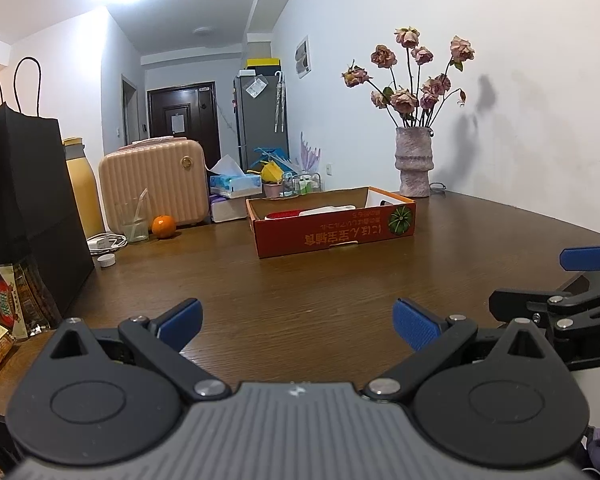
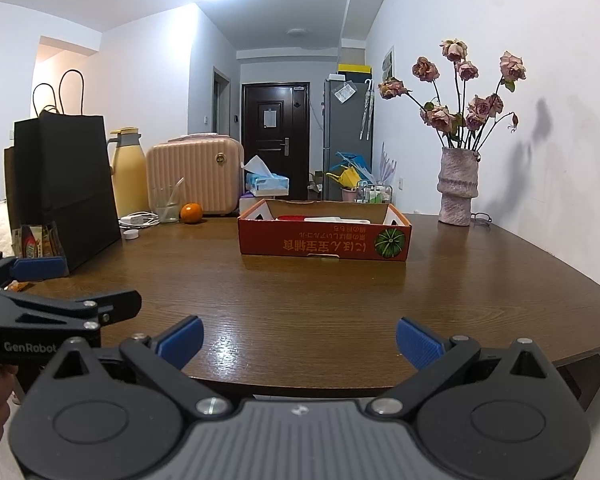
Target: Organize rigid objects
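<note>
A red cardboard box (image 1: 332, 232) (image 2: 324, 240) with a pumpkin print sits mid-table, holding a red item (image 1: 282, 215) (image 2: 292, 218) and a white item (image 1: 326, 211) (image 2: 328, 220). My left gripper (image 1: 298, 324) hovers open over the near table edge, nothing between its blue pads. My right gripper (image 2: 300, 342) is open as well, just off the table's front edge. In the left wrist view the right gripper's fingers (image 1: 588, 259) show at the right edge; in the right wrist view the left gripper's fingers (image 2: 40, 268) show at the left.
On the left stand a black paper bag (image 2: 64, 192), snack packets (image 1: 4, 312), a yellow jug (image 2: 128, 172), a pink case (image 2: 196, 174), a glass (image 2: 167, 206), an orange (image 2: 191, 213), a white charger with cable (image 2: 138, 220) and a white cap (image 2: 131, 234). A vase of dried roses (image 2: 458, 188) stands at the back right.
</note>
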Action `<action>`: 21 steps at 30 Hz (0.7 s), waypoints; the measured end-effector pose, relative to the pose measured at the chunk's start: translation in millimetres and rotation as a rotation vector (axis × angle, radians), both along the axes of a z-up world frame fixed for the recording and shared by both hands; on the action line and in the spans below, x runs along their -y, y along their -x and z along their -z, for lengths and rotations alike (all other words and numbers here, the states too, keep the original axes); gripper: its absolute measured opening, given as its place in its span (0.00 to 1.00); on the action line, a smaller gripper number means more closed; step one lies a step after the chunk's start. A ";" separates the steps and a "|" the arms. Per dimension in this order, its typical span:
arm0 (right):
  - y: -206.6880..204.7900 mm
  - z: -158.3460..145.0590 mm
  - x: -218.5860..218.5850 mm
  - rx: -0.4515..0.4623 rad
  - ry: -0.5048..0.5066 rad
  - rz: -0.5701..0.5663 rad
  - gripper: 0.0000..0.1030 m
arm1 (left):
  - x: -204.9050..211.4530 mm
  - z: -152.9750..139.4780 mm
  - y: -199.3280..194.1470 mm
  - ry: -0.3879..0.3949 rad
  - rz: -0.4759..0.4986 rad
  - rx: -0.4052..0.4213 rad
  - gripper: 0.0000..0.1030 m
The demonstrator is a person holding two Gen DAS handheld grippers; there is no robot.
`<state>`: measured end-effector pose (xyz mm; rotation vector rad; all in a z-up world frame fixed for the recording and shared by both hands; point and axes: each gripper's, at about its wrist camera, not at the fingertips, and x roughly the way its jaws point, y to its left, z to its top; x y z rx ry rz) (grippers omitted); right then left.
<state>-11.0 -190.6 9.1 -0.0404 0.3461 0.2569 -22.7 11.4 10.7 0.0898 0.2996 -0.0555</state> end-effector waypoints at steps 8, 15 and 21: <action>0.9 -0.8 0.1 0.000 0.000 0.003 1.00 | 1.3 0.2 0.9 -0.004 0.002 0.000 1.00; 0.8 -0.7 0.3 -0.001 0.000 0.003 1.00 | 2.0 -0.2 0.5 -0.004 0.001 -0.002 1.00; 0.8 -0.7 0.3 0.000 0.001 0.003 1.00 | 3.3 0.3 0.8 -0.008 0.004 0.000 1.00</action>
